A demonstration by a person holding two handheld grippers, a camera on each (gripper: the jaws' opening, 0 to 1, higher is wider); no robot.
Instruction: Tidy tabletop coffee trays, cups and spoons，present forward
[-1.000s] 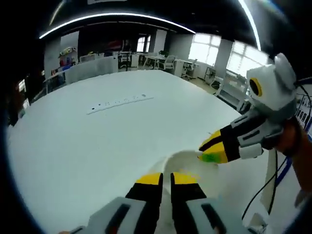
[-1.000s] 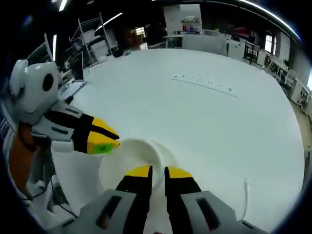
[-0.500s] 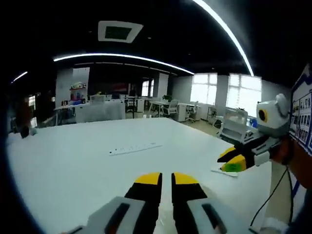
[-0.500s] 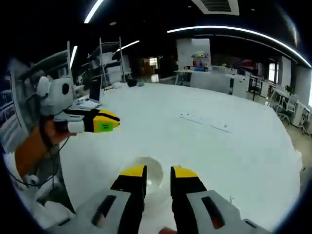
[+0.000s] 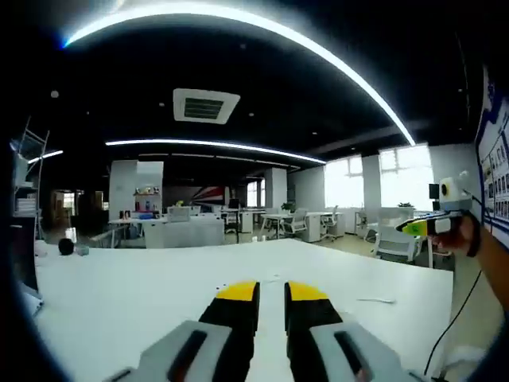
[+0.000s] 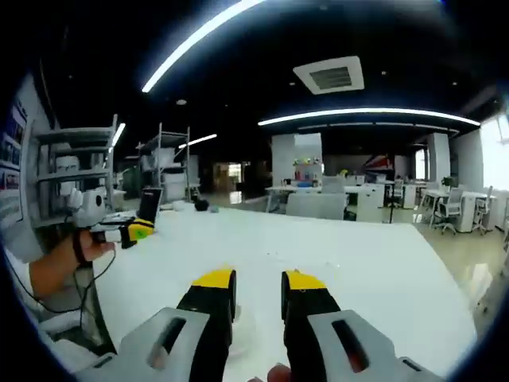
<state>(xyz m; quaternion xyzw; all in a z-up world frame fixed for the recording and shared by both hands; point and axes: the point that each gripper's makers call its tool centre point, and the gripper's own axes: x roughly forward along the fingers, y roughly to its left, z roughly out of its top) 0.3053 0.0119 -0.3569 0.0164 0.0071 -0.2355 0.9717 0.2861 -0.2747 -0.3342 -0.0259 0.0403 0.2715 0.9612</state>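
Now, view change: both cameras have tipped up from the tabletop toward the room, so ceiling lights and far desks take the space where the white dishes sat a second ago; this is the hands lifting, not the things sliding.
Left gripper (image 5: 271,291): raised level over the white table (image 5: 119,286), its yellow-tipped jaws parted by a narrow gap with nothing between them, so released and empty.
Right gripper (image 6: 258,283): likewise lifted and looking across the table, jaws apart by a clear gap, holding nothing.
Spacing of the two: a second ago the tips hung close together over the dish; they are now well apart, each small at the far edge of the other's view (right one at the right of the left gripper view, left one at the left of the right gripper view).
Cup or saucer: a pale rounded white piece (image 6: 242,333) sits on the table just below and between the right gripper's jaws; whether it is cup, saucer or both I cannot tell.
Spoon or small item: a thin light shape (image 5: 376,300) lies flat on the table toward the right gripper's side; too small to name.
Meaning for the task: I judge the placing finished and the hands drawn back to present the arrangement.
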